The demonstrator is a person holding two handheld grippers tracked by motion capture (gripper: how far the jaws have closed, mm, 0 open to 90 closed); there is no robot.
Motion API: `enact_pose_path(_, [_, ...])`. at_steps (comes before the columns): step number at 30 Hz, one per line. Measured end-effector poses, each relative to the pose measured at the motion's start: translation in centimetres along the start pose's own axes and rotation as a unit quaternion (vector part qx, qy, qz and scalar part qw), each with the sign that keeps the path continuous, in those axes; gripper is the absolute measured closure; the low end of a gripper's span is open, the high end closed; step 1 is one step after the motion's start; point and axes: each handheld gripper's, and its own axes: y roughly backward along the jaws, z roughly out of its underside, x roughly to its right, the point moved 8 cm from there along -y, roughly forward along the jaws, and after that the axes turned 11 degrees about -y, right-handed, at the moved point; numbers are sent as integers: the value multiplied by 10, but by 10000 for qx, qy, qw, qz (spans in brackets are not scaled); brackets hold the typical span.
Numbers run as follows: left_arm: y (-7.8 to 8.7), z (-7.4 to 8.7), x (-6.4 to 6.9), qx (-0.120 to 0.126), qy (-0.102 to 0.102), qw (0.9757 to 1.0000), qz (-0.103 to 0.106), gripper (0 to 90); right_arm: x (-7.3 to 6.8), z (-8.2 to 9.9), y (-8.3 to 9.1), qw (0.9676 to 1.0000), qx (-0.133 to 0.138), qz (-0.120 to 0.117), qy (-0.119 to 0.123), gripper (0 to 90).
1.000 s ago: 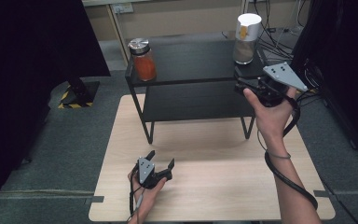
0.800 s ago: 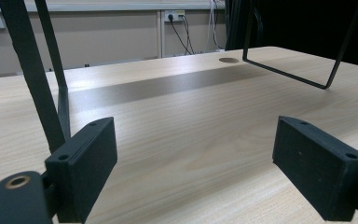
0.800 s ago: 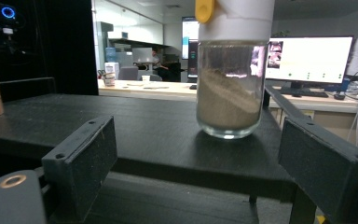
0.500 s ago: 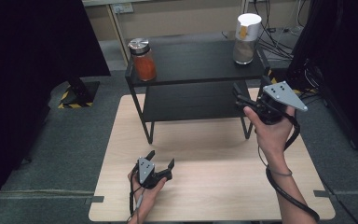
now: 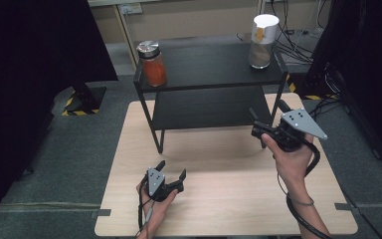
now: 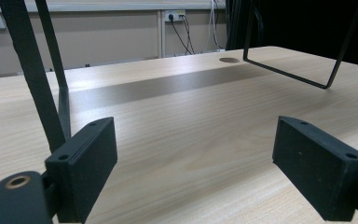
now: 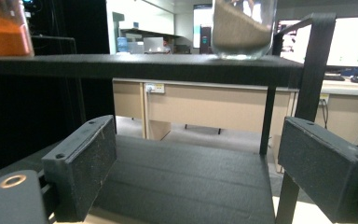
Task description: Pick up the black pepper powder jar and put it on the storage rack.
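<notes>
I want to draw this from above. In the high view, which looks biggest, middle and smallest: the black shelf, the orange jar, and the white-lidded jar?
1. Black shelf, by far the biggest.
2 and 3. White-lidded jar and orange jar: they look nearly alike. The white-lidded one seems a bit taller, but it stands farther back, so ranking them is unsure.

Ahead of your right gripper [image 5: 258, 125] stands a matt black shelf rack [image 5: 214, 87] with a faintly grainy lower board. On its top board, up to the left, a clear glossy glass jar [image 5: 152, 64] of orange powder wears a brushed metal lid; to the right, a clear jar [image 5: 263, 42] of beige grains has a smooth white cap. Under your left gripper [image 5: 171, 172] lies a pale wood-grain table [image 5: 229, 199] with a soft sheen. Both grippers' pads [image 6: 84, 163] look like rough matt black rubber.
</notes>
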Motion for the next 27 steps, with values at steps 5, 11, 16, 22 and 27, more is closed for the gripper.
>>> enact_pose_path(5, [0,0,0,4,-4,10000,-1,131,1,13,5,10000,-62,-8,-25,118])
enact_pose_path(11, [0,0,0,11,14,10000,0,131,4,27,11,9999,-151,-20,-40,118])
enact_pose_path(16, [0,0,0,1,-17,10000,-4,131,9,38,18,9997,-210,19,-88,118])
enact_pose_path(22, [0,0,0,5,-29,10000,-8,132,14,47,25,9996,-237,28,-128,118])
enact_pose_path(27, [0,0,0,1,-37,10000,-6,132,17,55,28,9995,-282,28,-161,117])
